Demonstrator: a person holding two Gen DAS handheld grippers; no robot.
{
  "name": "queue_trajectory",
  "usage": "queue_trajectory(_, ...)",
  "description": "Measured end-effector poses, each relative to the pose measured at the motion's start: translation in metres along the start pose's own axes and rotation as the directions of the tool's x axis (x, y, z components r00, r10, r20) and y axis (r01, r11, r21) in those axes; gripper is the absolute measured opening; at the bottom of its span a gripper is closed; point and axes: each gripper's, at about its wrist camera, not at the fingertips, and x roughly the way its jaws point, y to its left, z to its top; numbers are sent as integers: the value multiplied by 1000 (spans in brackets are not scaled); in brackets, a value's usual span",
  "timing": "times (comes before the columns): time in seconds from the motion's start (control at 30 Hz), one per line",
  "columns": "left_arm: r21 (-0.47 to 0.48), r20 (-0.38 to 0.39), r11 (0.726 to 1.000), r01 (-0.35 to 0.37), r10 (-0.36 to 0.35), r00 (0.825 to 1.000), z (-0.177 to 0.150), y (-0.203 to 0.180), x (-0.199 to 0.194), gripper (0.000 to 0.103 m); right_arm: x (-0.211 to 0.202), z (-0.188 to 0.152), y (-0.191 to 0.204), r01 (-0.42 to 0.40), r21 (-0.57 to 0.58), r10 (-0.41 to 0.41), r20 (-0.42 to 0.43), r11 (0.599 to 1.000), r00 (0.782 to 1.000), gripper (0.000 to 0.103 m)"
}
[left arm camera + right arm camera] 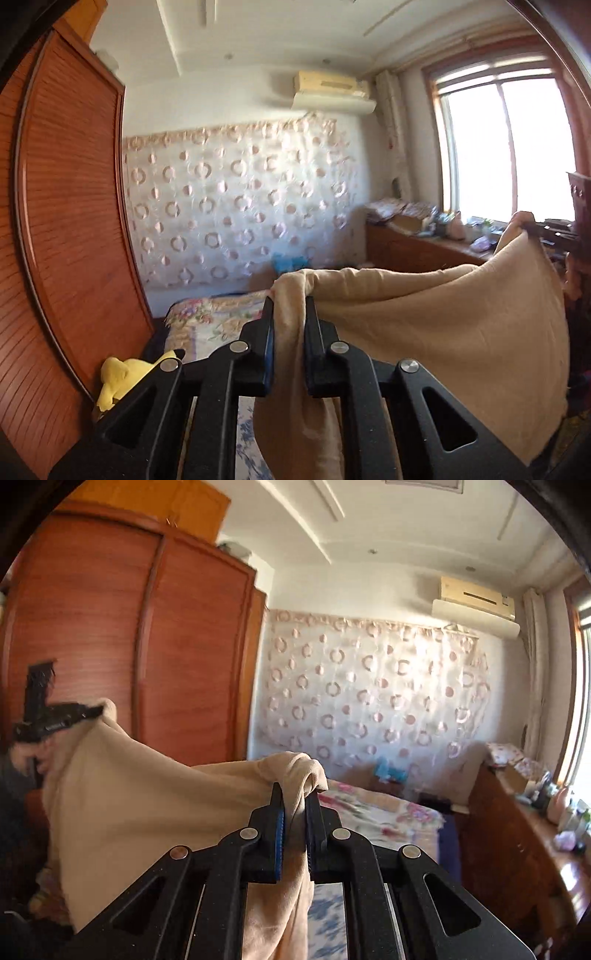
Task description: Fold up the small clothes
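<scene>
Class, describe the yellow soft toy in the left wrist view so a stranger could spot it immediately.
Start at the tall reddish wooden wardrobe filling the left side of the room. Follow its door down to the foot, where the floral bedspread begins. The yellow plush toy lies there, the only bright yellow thing, unlike the beige garment held up by the left gripper.

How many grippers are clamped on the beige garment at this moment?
2. The left gripper pinches one top corner of the beige garment; the right gripper pinches the other, garment stretched between them above the bed.
</scene>
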Motion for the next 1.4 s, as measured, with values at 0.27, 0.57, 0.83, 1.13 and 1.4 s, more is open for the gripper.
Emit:
queue_trajectory(0.27,-30,-347,999,15,-25,938,-120,25,210,44,243,-90,-43,159,45,-126,-418,986,900,27)
queue_trajectory(0.57,-17,-438,995,98,-96,894,-177,-4,199,78,280,-169,-45,114,107,-37,-548,988,835,34)
queue_trajectory(0.83,-52,-454,994,100,-113,884,-192,3,181,78,240,-186,-88,101,186,18,-547,977,837,39)
queue_trajectory(1.13,-102,-476,991,85,-124,870,-211,-4,155,78,194,-202,-73,136,255,30,-558,957,829,39)
queue_trajectory(1.4,-125,-503,988,90,-141,853,-244,-12,126,78,165,-238,-45,123,294,71,-572,948,817,39)
